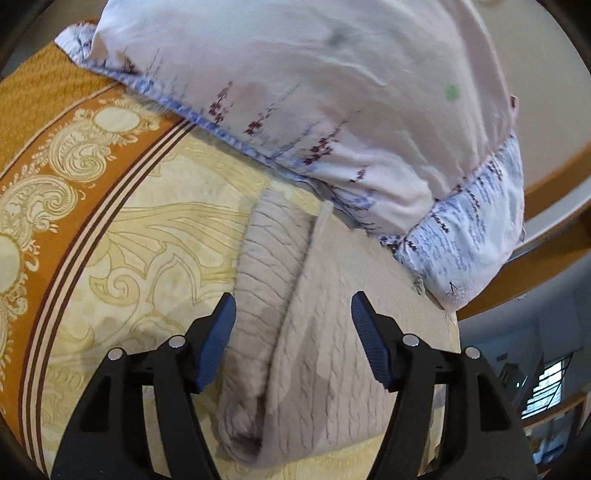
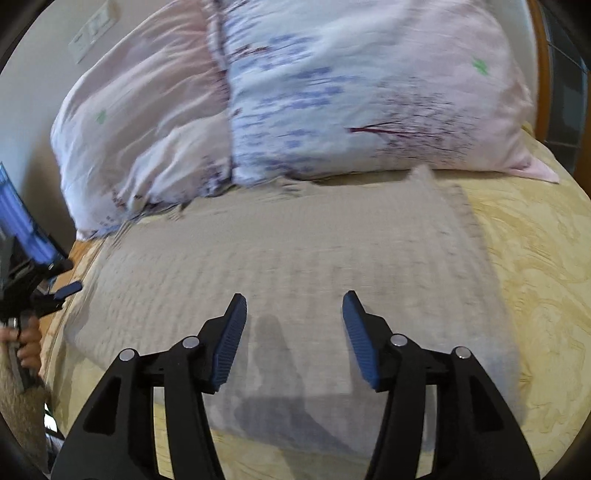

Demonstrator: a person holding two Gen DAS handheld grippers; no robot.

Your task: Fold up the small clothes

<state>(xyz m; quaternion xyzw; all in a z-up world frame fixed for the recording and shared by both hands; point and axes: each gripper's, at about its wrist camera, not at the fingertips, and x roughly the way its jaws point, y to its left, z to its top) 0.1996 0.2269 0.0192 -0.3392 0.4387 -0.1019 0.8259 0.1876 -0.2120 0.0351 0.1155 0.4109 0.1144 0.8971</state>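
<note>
Beige knit garment lies flat, far edge touching pillows.

A home bedroom, by every sign: bed spread with a yellow and orange ornamental-print cotton sheet, two plump pink and blue floral-print pillows propped at its head, wooden bed frame, white wall switch plate above.
</note>
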